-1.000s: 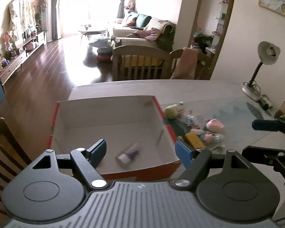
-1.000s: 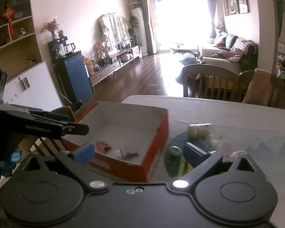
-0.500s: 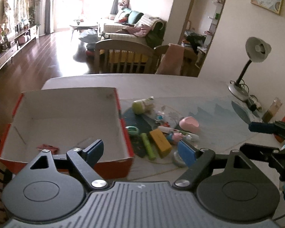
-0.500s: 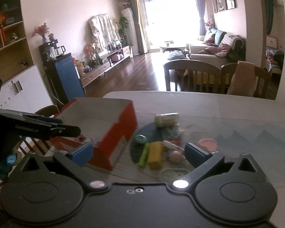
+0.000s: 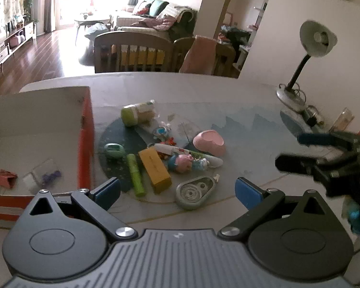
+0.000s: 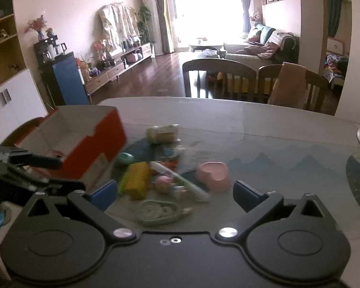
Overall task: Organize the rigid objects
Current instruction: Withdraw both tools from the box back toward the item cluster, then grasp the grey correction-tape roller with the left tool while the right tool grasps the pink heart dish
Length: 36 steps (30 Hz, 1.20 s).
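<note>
Blur smears the right wrist view, so the small toys point(image 6: 170, 182) in the middle of the pile are hard to tell apart there; the box point(image 5: 86, 129) is cut off at the left edge of the left wrist view, and its near wall is hidden behind the gripper body; inside it lie a red scrap point(image 5: 3, 178) and a clear packet point(image 5: 42, 177) whose contents cannot be made out; left gripper point(image 5: 177, 190) has its jaws opening, already very wide, with nothing between the pads, and hangs above the table point(image 5: 240, 110) over the tape dispenser point(image 5: 195, 192); right gripper point(image 6: 174, 193) also stands wide apart and empty, touching nothing, over the same pile; pile sits just right of the box: jar point(image 5: 138, 114) on its side, green egg point(image 5: 114, 150), green marker point(image 5: 136, 175), yellow block point(image 5: 154, 168), pig figure point(image 5: 182, 163), white tube point(image 5: 192, 154), pink bowl point(image 5: 210, 142); lamp point(image 5: 312, 55) stands well apart at the far right.
</note>
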Each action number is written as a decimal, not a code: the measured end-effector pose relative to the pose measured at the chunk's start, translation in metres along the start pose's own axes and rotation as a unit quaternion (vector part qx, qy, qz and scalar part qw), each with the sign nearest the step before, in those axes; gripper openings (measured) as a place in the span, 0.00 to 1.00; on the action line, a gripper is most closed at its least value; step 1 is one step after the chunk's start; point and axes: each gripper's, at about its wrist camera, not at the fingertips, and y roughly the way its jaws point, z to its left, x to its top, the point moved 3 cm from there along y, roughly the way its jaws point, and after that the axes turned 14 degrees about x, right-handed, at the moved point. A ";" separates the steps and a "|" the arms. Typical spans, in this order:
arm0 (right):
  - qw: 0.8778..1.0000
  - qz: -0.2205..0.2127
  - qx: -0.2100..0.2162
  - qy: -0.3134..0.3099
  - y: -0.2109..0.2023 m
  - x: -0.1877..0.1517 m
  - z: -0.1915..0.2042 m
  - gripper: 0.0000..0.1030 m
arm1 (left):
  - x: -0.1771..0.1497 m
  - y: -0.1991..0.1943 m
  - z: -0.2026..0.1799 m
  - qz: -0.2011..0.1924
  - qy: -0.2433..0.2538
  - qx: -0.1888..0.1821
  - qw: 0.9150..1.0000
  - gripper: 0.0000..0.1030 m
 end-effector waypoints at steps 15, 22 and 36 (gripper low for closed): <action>0.999 0.041 -0.003 -0.016 0.039 0.005 -0.065 0.99 | -0.019 0.072 -0.057 0.032 0.058 -0.004 0.998 0.99; 0.998 0.058 0.002 -0.013 0.061 0.005 -0.081 0.98 | -0.030 0.101 -0.065 0.064 0.075 -0.008 0.995 0.99; 0.995 0.095 -0.026 -0.006 0.128 0.004 -0.108 0.86 | -0.034 0.135 -0.067 0.077 0.085 0.011 0.993 0.98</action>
